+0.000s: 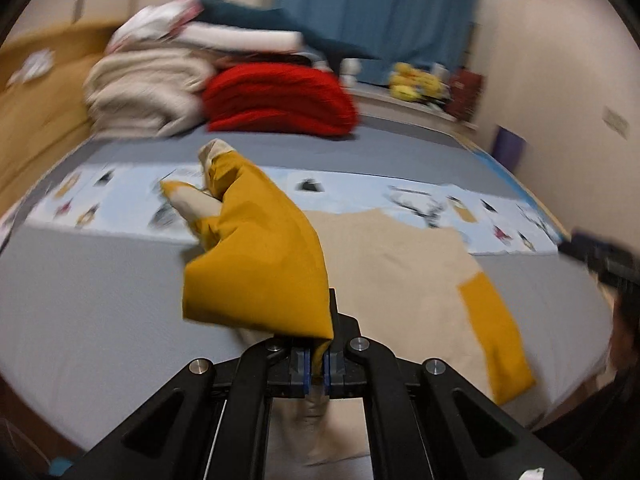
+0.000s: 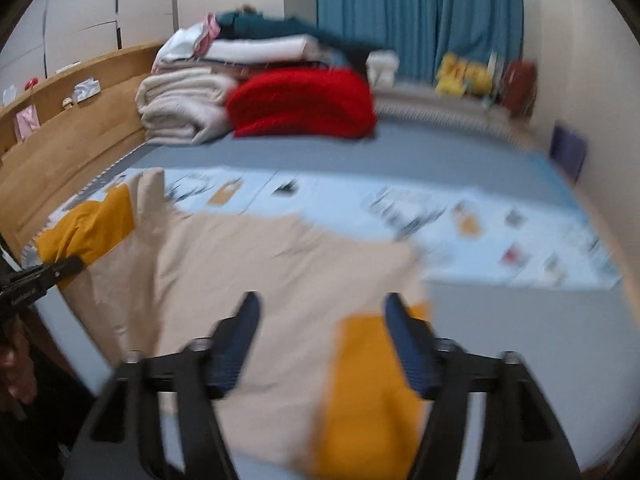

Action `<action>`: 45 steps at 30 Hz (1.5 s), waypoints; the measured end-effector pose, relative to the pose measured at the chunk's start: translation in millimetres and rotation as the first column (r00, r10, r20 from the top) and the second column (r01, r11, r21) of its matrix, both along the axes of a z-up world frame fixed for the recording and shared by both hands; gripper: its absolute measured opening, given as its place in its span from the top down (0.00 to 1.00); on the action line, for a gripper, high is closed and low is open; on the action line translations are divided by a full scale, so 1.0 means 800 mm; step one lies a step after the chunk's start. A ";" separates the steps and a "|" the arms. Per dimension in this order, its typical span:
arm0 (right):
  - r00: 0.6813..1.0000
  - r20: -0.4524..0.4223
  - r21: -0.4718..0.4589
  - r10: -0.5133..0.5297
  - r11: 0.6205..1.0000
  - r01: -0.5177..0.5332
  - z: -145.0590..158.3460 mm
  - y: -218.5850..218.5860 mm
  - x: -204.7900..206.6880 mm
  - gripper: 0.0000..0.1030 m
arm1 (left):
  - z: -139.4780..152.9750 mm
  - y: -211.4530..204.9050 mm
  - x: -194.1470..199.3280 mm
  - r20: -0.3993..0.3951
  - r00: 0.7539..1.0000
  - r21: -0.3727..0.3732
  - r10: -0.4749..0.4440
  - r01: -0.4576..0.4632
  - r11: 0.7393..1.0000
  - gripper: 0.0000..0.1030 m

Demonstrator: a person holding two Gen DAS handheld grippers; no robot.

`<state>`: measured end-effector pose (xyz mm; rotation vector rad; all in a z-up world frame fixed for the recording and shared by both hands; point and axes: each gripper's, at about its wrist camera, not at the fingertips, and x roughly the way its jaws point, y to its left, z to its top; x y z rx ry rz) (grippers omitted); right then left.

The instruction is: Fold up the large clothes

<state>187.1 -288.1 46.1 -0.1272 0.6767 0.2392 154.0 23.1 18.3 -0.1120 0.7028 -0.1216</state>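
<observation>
A large beige garment [image 1: 392, 264] with mustard-yellow sleeves lies spread on the grey bed [image 1: 88, 300]. My left gripper [image 1: 318, 364] is shut on the left yellow sleeve [image 1: 260, 256] and holds it lifted above the bed, folded over toward the garment's body. The other yellow sleeve [image 1: 496, 340] lies flat at the right. In the right wrist view my right gripper [image 2: 322, 312] is open and empty, hovering over the garment [image 2: 248, 280] with the right yellow sleeve [image 2: 368, 392] just under its right finger. The left gripper [image 2: 40, 276] with its lifted sleeve shows at the left edge.
A pile of folded blankets, beige [image 2: 180, 108] and red [image 2: 304, 104], sits at the bed's far end. A light-blue patterned sheet [image 2: 480, 216] crosses the bed. A wooden headboard [image 2: 80, 120] runs along the left; a blue curtain [image 2: 420, 12] hangs behind.
</observation>
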 end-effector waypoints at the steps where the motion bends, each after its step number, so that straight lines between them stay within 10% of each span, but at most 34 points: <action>1: 1.000 0.000 -0.004 -0.011 1.000 0.011 0.003 -0.017 0.004 0.29 | 0.000 -0.026 0.003 0.008 0.999 0.014 -0.039 0.038 0.999 0.98; 8: 0.968 -0.120 0.106 -0.219 0.967 0.232 -0.033 -0.119 -0.010 0.33 | -0.019 -0.162 0.015 -0.012 0.960 0.067 -0.280 0.280 0.958 0.99; 15: 0.961 -0.226 0.217 -0.159 0.954 0.209 -0.047 -0.138 -0.009 0.33 | -0.090 -0.257 0.006 -0.227 0.822 0.066 -0.522 0.548 0.834 0.92; 19: 0.941 -0.335 0.366 -0.054 0.913 0.183 -0.072 -0.138 0.014 0.32 | -0.093 -0.242 0.002 -0.289 0.778 -0.022 -0.558 0.577 0.816 0.71; 23: 0.897 -0.434 0.438 0.079 0.889 0.134 -0.103 -0.101 0.032 0.32 | -0.060 -0.205 -0.004 -0.218 0.786 -0.123 -0.578 0.566 0.815 0.61; 33: 0.734 -0.673 0.276 0.092 0.952 0.134 -0.191 -0.027 0.051 0.32 | -0.061 -0.108 0.001 -0.246 0.920 -0.005 -0.304 0.313 0.950 0.58; 36: 0.752 -0.653 0.273 0.092 0.955 0.119 -0.187 -0.018 0.052 0.42 | -0.073 -0.092 0.008 -0.281 0.930 0.017 -0.235 0.250 0.968 0.58; 38: 0.779 -0.618 0.270 0.106 0.959 0.084 -0.176 -0.010 0.049 0.75 | -0.085 -0.084 0.017 -0.315 0.932 0.027 -0.180 0.198 0.980 0.58; 45: 0.893 -0.389 0.356 0.227 0.931 -0.082 -0.091 -0.013 0.017 0.90 | -0.098 -0.060 0.040 -0.374 0.923 -0.091 -0.089 0.060 0.994 0.58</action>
